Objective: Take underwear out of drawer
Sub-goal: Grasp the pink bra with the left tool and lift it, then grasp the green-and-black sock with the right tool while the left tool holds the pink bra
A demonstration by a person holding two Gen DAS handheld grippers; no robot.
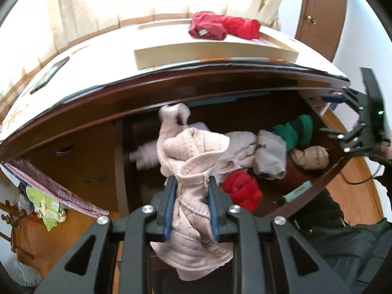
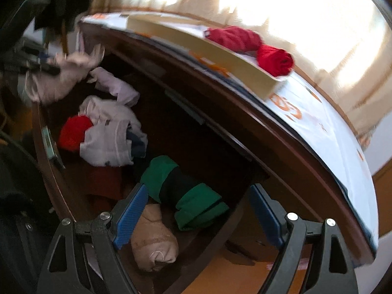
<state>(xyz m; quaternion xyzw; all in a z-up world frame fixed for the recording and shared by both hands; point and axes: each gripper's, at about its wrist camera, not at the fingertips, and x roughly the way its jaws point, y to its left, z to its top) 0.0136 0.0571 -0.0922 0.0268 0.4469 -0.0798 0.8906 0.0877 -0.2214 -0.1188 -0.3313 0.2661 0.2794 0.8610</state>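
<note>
Between left fingers [image 1: 169, 208], pinched: pink underwear [image 1: 193, 171].

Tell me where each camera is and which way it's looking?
Left wrist: sits on the left gripper, looking into the open drawer; its fingers pinch pink underwear; the right gripper shows at the right edge.
Right wrist: sits on the right gripper, open, looking into the drawer from its right end over the green roll; the left gripper shows blurred at far left.
Shared: drawer, pink underwear, green roll, red clothes on top.
</note>
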